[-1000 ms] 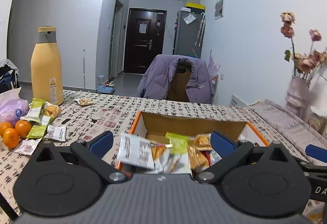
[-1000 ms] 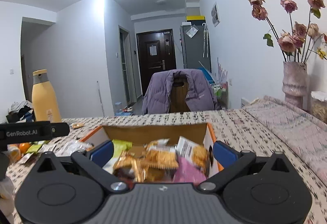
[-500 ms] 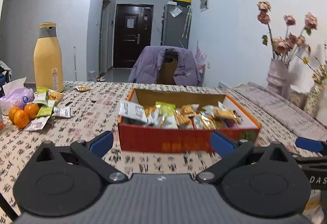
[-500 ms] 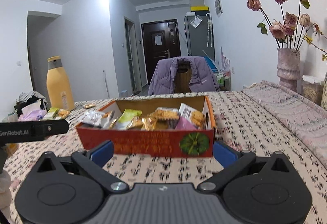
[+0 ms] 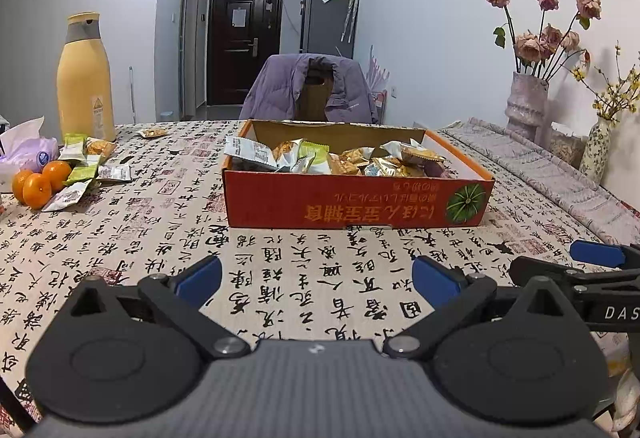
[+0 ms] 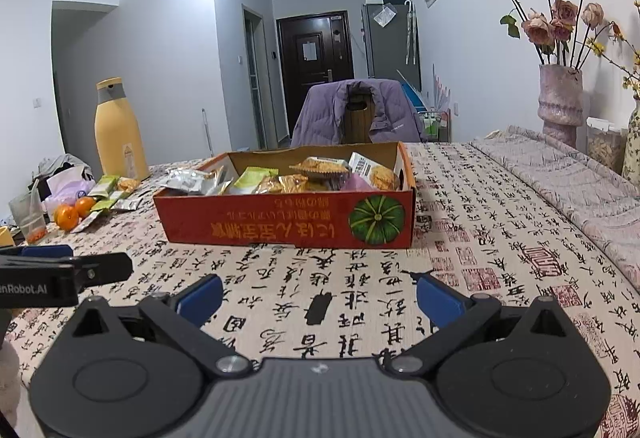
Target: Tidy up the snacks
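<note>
Both claws, left gripper and right gripper, hang spread and empty; the snack box sits at twelve o'clock. Loose packets wait at ten o'clock: pinch one flat.

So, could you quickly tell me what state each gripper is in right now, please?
Left gripper: open, holding nothing.
Right gripper: open, holding nothing.

Box sits mid-worktop, snacks in it. Loose packets and oranges lie at the left edge, bottle behind them; vases at the right edge.
</note>
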Tool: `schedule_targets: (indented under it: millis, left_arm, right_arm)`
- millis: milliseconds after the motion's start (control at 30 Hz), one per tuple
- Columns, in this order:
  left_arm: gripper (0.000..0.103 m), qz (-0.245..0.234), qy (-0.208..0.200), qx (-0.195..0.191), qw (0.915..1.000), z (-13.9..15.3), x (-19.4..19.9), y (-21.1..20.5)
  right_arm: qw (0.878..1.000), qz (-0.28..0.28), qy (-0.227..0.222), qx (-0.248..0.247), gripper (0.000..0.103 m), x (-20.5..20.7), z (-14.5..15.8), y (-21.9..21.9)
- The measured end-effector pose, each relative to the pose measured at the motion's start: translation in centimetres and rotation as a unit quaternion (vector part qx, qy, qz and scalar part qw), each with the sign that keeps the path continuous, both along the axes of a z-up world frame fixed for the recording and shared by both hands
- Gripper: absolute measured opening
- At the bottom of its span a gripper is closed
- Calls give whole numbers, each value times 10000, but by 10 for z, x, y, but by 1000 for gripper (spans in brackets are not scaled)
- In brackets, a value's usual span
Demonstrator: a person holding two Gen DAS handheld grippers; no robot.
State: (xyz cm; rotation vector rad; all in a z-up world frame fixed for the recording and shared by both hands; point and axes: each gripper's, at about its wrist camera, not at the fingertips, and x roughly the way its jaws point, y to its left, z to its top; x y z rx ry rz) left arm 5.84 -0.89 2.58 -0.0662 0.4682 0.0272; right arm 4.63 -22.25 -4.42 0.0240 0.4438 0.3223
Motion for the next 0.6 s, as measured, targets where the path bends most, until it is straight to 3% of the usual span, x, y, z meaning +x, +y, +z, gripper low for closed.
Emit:
schedule_targets:
  millis: [600]
  left_arm:
    - [103, -91, -22, -8, 10000, 0, -3, -4]
  right_arm:
    - [10000, -21, 26, -1, 103, -2, -1, 0]
